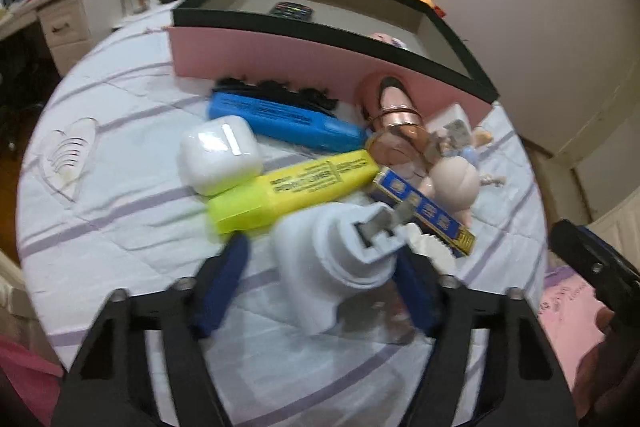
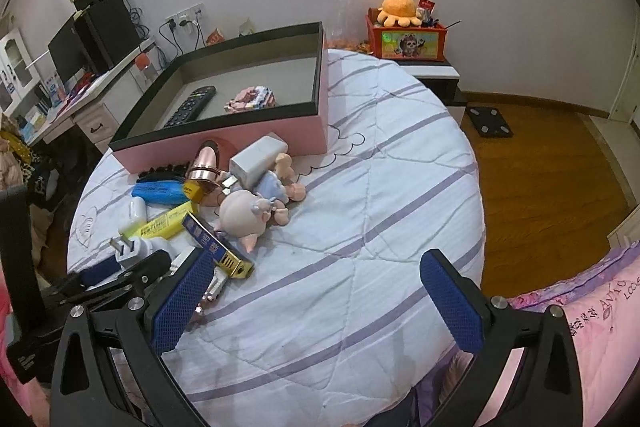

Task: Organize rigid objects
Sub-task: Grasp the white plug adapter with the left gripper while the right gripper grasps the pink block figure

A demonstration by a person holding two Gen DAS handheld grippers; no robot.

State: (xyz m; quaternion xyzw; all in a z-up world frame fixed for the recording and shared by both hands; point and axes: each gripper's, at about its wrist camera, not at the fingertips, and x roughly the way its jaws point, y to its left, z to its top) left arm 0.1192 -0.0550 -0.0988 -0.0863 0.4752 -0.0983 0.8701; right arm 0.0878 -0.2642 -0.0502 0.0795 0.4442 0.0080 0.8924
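A white plug charger [image 1: 340,259] lies on the quilt between the blue fingers of my left gripper [image 1: 320,251]. The right-hand pad sits against it and the left-hand pad [image 1: 228,275] stands a little off, so the gripper is open. Beyond it lie a yellow highlighter [image 1: 292,187], a white earbud case [image 1: 218,155], a blue highlighter [image 1: 280,119], a narrow blue-and-gold box [image 1: 424,213] and a pig doll [image 2: 248,211]. The pink box with a black rim [image 2: 240,139] holds a remote [image 2: 192,105]. My right gripper [image 2: 316,259] hovers open over bare quilt.
A rose-gold mirror [image 2: 204,167] and a white power adapter [image 2: 260,159] lean against the pink box. The bed's quilt [image 2: 380,187] ends at wooden floor [image 2: 540,167] on the right. A desk [image 2: 92,99] stands at the left, a red toy box [image 2: 406,41] behind.
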